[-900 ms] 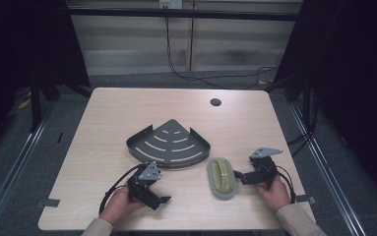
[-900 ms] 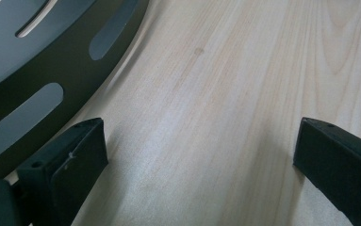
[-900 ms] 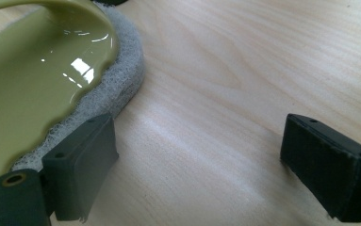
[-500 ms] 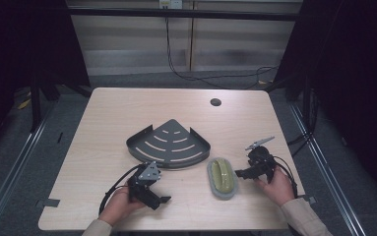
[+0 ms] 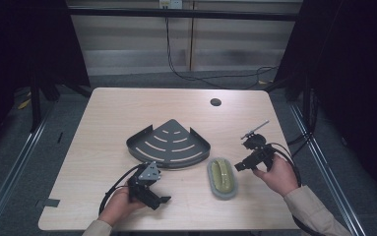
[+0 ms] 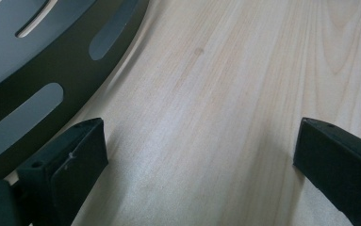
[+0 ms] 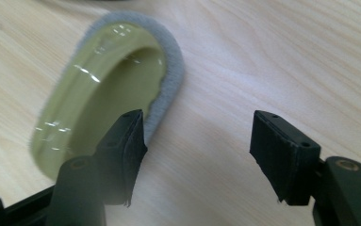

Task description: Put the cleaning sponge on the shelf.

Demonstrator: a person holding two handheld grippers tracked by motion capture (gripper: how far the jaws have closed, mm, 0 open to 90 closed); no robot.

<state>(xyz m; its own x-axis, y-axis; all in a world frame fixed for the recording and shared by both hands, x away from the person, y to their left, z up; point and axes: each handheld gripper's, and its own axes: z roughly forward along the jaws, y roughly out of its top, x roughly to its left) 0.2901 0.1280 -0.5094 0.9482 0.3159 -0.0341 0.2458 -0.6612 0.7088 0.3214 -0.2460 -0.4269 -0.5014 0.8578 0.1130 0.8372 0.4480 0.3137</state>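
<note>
A: What has changed at the right gripper (image 5: 240,166)?
B: It has lifted and swung toward the green dish (image 5: 222,178) at the table's five o'clock. Its jaws are spread, one over the dish's grey rim (image 7: 171,80), nothing pinched; a grab looks next.
A: And the left gripper (image 5: 164,200)?
B: It has stayed at seven o'clock, jaws spread, resting on the table (image 5: 117,115).
A: Anything in the way?
B: The dark corner rack (image 5: 169,144) sits just beside the dish, at its eleven o'clock. The hole (image 5: 215,102) at one o'clock is well apart.
</note>
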